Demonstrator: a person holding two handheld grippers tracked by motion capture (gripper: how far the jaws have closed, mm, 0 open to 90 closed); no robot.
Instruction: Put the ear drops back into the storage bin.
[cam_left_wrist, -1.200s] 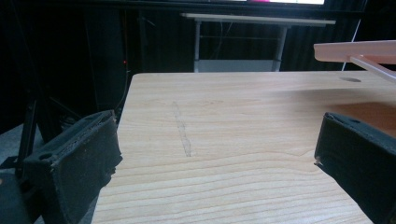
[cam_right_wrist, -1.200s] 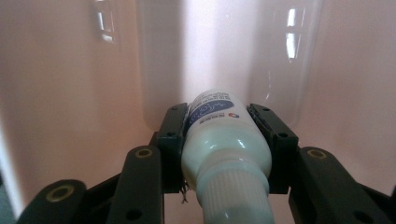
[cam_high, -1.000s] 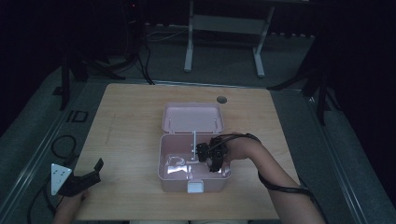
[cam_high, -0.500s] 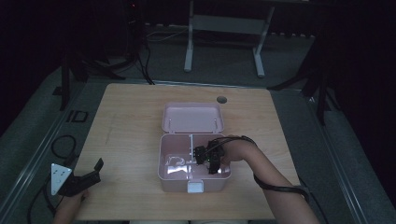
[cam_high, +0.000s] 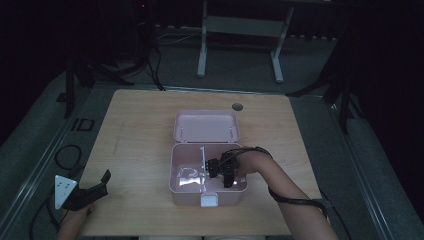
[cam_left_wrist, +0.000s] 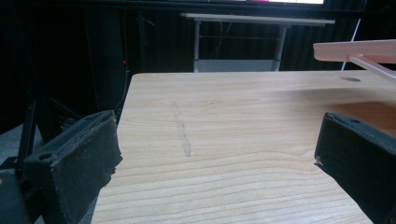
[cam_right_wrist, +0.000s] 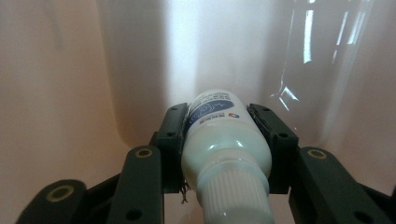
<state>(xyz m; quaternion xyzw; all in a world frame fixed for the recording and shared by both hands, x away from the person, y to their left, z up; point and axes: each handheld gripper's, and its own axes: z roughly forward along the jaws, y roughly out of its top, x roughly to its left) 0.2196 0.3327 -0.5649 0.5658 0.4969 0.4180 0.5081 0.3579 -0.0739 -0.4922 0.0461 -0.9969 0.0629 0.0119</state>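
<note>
Wooden table (cam_high: 140, 130) bears pink box (cam_high: 207, 192).

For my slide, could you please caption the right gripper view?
Right gripper clamps a white bottle inside the pink box.

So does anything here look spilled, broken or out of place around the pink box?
Nothing stands out. The pink box sits open on the table, lid laid back. The right hand-held gripper is inside it, shut on a white bottle with its cap on. The left hand-held gripper is open over bare wood.
</note>
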